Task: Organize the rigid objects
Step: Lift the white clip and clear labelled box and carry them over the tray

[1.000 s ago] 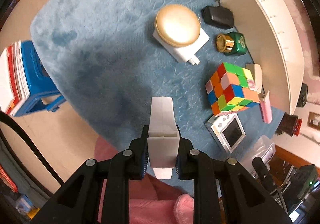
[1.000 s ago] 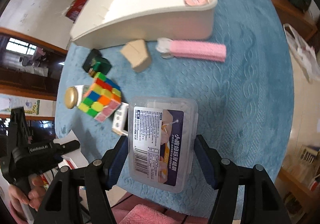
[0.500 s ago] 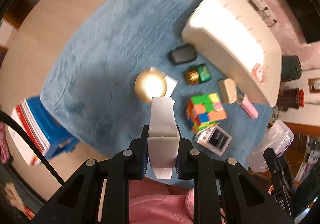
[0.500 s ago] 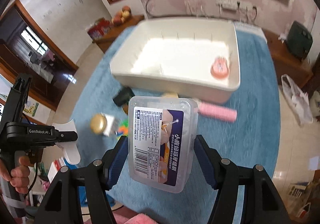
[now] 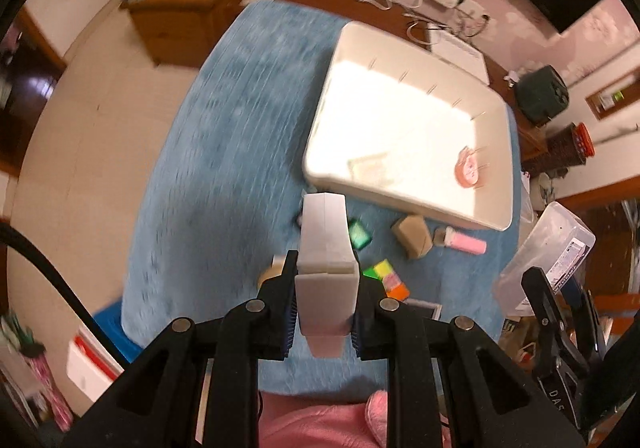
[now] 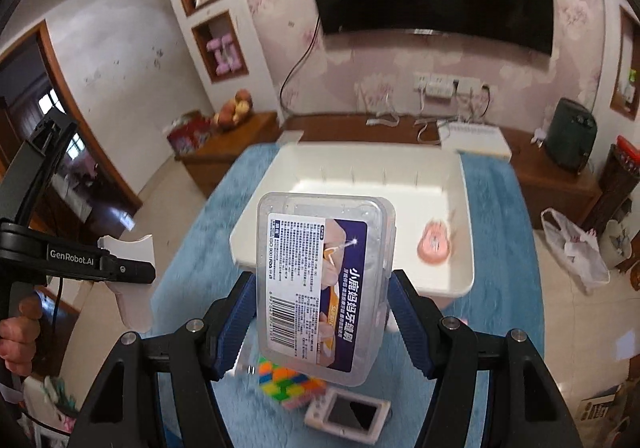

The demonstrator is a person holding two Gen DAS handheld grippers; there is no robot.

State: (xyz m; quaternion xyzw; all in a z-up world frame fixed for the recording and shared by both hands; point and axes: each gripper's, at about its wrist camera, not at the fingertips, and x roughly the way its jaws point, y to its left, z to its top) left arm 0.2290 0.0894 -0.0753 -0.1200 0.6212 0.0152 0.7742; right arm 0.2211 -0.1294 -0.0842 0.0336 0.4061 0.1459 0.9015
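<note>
- Clear plastic box (image 6: 324, 288) is gripped by right gripper (image 6: 320, 324), raised before white tray (image 6: 464, 268).
- White block (image 5: 326, 268) is clamped in left gripper (image 5: 324, 312).
- Puzzle cube (image 6: 288, 384), small screen device (image 6: 348, 418), and possibly a brown block (image 5: 412, 234) are seen on blue mat (image 5: 224, 168).

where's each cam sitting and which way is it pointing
Left wrist: on the left gripper, looking steeply down at the blue mat; its fingers clamp a white block.
Right wrist: on the right gripper, angled toward the wall; holds a clear box.
Shared: white bin.
</note>
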